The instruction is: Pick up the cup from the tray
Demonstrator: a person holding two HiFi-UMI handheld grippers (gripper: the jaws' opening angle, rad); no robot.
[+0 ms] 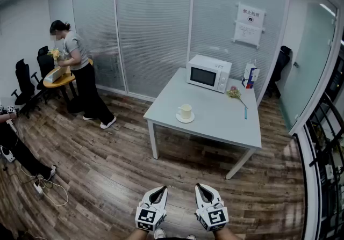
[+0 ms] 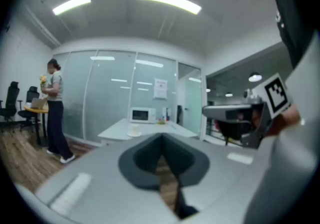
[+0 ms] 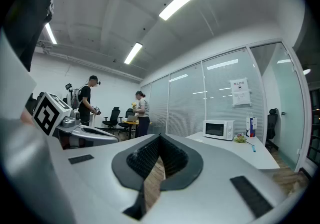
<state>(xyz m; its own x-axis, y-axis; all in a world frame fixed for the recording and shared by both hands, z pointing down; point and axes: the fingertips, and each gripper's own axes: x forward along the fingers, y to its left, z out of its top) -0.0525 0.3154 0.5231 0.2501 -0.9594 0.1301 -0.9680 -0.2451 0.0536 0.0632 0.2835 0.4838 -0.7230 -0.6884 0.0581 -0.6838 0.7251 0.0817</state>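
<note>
A cream cup [image 1: 186, 110] stands on a small round white tray [image 1: 185, 119] near the front edge of the pale grey table [image 1: 215, 118]; in the left gripper view the cup [image 2: 134, 129] is small and far off. Both grippers are held low over the wooden floor, well short of the table. My left gripper [image 1: 160, 190] [image 2: 161, 139] is shut with nothing in it. Beside it, my right gripper [image 1: 200, 188] [image 3: 159, 140] has its jaws together at the tips and holds nothing. The right gripper view does not show the cup.
A white microwave [image 1: 209, 73] [image 3: 218, 129], a small flower bunch [image 1: 234, 93], a blue pen and a carton [image 1: 249, 76] share the table. A person [image 1: 80, 72] stands at a round table at the left; office chairs and floor cables lie further left. Glass walls close the back.
</note>
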